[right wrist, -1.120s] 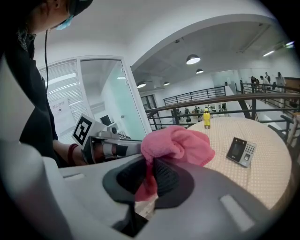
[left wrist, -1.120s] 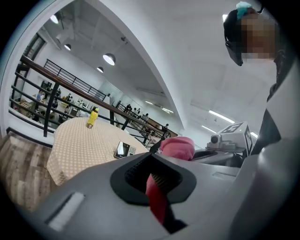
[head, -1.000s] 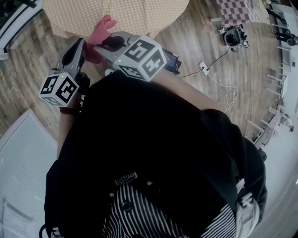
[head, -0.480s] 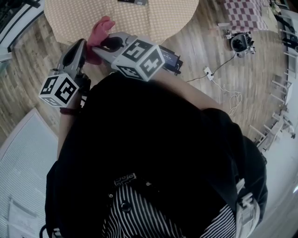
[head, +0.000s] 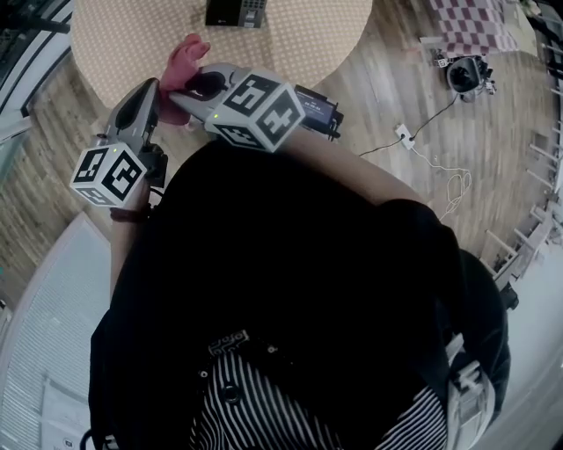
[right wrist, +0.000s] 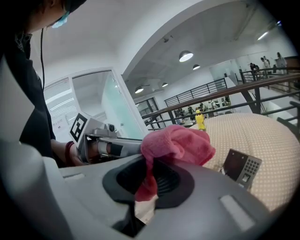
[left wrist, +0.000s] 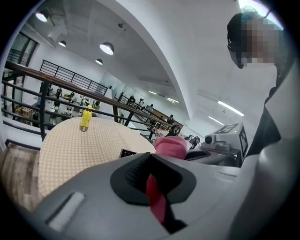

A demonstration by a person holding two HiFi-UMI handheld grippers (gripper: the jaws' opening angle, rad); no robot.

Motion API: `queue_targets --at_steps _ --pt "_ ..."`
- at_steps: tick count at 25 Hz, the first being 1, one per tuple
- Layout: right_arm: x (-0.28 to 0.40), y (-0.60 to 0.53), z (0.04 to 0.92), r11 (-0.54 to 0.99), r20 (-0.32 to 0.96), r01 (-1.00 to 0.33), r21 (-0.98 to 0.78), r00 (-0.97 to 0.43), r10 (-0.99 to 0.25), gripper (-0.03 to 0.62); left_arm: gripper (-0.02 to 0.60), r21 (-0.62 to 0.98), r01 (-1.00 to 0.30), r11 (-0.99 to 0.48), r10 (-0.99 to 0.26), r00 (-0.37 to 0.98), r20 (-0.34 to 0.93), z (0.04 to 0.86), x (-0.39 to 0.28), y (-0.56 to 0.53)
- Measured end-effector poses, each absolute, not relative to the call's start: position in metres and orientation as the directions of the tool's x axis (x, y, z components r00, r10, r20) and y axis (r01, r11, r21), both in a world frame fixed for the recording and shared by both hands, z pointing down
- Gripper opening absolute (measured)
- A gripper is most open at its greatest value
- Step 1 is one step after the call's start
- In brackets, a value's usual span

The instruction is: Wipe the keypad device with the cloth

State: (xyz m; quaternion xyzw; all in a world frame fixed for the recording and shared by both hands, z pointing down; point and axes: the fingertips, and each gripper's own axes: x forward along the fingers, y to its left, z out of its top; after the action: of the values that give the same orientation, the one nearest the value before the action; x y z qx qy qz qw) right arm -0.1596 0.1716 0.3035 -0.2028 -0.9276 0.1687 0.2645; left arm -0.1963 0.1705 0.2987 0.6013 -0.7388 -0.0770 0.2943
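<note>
Head view: round table (head: 299, 39) at the top of the frame, draped in tan dotted fabric, over wood-plank floor (head: 396, 88). Dark, flat keypad device (head: 234, 12) lying on the table at the very top edge. Below it, off the table's near rim, soft crumpled pink cloth (head: 186, 58), gripped from lower left by the grey left gripper (head: 152, 90) and from the right by the right gripper (head: 181, 89). Square-patterned marker cube (head: 257, 110) riding on the right one. Compared with a second ago: more of the table in frame, and the keypad device newly visible; both tools and cloth in much the same spot.

Left gripper view: smooth grey plastic jaws of the left gripper (left wrist: 154, 187) closed tight on a thin red fold of cloth. Bunched bulk of the cloth (left wrist: 171, 146) just beyond, at centre. Keypad device (left wrist: 127, 153) small and dark on the table (left wrist: 75, 150); yellow bottle (left wrist: 86, 118) upright at the far rim.

Right gripper view: right gripper (right wrist: 147, 183) clamped on a hanging strip of the cloth (right wrist: 180, 143), fluffy mass bulging above the ribbed black pads. Keypad device (right wrist: 241, 168) at lower right, tilted rectangular slab with a grid of small keys, on the dotted table (right wrist: 267, 136), apart from the cloth. Bottle (right wrist: 200, 120) farther back.
</note>
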Motion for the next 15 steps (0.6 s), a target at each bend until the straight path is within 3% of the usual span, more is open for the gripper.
queue_targets --at_steps 15 --pt "-0.168 0.068 0.339 0.779 0.364 0.274 -0.564 -0.764 0.532 0.043 0.005 0.449 -0.827 0.339 -0.872 -0.097 0.480 0.329 -0.201 0.064"
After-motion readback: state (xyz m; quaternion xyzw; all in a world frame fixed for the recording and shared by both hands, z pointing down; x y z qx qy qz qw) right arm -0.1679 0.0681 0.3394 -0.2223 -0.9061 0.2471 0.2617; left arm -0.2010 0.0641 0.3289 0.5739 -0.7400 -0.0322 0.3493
